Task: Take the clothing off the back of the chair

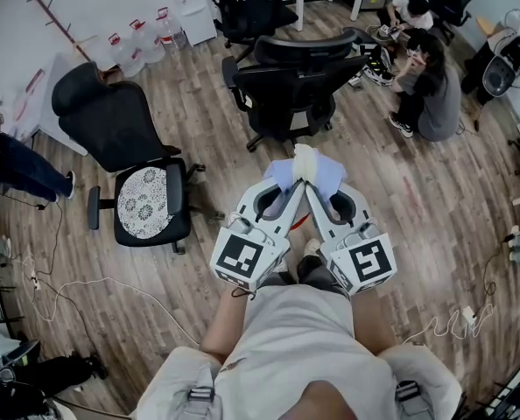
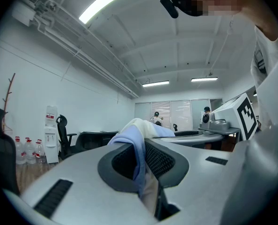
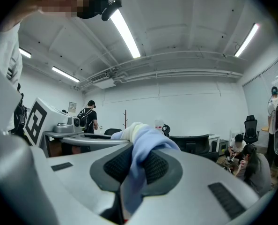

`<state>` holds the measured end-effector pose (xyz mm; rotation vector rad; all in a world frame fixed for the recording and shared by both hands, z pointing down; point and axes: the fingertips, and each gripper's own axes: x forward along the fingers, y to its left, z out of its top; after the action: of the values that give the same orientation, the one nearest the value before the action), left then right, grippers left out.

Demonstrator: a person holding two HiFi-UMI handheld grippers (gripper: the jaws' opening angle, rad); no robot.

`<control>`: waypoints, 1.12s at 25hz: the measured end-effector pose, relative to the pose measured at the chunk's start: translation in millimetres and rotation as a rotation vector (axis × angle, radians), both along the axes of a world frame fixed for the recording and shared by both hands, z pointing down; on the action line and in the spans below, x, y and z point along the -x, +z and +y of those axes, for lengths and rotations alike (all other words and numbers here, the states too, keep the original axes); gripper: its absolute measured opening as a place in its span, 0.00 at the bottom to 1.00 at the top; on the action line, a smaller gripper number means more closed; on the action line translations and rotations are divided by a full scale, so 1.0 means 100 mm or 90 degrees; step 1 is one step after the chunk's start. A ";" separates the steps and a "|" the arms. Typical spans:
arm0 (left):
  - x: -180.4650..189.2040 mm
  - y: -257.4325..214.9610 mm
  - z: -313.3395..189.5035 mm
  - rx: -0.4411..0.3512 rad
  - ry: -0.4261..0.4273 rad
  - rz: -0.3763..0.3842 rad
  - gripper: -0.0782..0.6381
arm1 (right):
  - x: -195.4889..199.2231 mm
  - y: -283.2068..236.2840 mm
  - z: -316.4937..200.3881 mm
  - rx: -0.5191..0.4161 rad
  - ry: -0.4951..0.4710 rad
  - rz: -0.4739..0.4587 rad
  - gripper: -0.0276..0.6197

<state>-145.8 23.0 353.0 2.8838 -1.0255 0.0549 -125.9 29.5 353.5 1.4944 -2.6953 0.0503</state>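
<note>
Both grippers are clamped on the same bundle of clothing (image 1: pixel 306 168), a bunched piece of pale blue and cream fabric. The left gripper (image 2: pixel 141 156) has its jaws pressed onto a fold of the blue cloth, which drapes over its near jaw and runs down into the narrow gap between the two. The right gripper (image 3: pixel 131 170) pinches the fabric the same way, with cloth spilling over the top of its jaws and hanging down between them. The two grippers are held level and angled toward each other, their tips nearly meeting at the bundle, so the clothing sits right at both sets of tips. Beyond the tips stands a black office chair (image 1: pixel 288 84), and the clothing appears clear of its back. Off to the left gripper's side, well apart, is a second black chair (image 1: pixel 120 147) with a patterned seat cushion (image 1: pixel 143 203) on the wooden floor (image 1: pixel 435 208).
</note>
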 end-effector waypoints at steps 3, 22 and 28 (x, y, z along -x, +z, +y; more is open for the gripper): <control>-0.02 0.02 -0.01 0.000 0.001 -0.001 0.18 | -0.02 0.02 -0.01 0.000 0.000 0.002 0.13; -0.07 0.03 -0.10 0.006 0.000 0.008 0.18 | -0.06 0.02 -0.10 0.005 -0.003 0.014 0.13; -0.09 0.06 -0.13 0.008 0.000 0.006 0.18 | -0.09 0.05 -0.13 0.008 -0.003 0.014 0.13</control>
<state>-136.7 9.6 359.0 2.8706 -1.0198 0.0471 -117.3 16.1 358.7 1.4758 -2.6762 0.0491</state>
